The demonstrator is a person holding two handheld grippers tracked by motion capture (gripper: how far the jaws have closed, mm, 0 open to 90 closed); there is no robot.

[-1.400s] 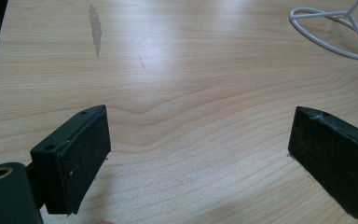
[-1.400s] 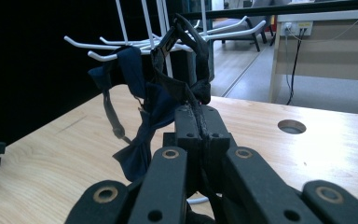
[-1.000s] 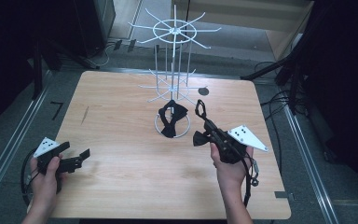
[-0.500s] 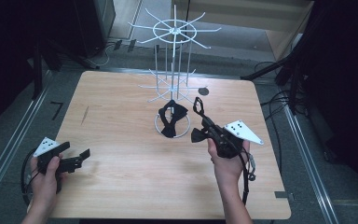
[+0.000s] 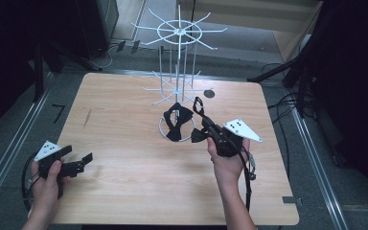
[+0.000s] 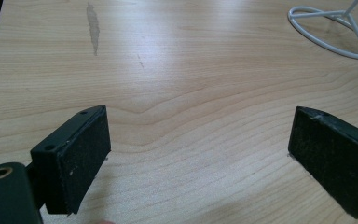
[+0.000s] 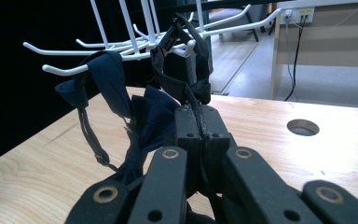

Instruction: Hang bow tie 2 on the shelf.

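right gripper clamping strap, white rack

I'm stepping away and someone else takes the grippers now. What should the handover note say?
Right gripper: shut on the black bow tie strap, lifted toward the white wire rack.
Left gripper: open, holding nothing, low over the table at its near left.
Things: a dark bow tie already hangs on a lower rack hook.
Done: one tie hung, second picked up.
Left: loop the held strap over a free hook, then release.
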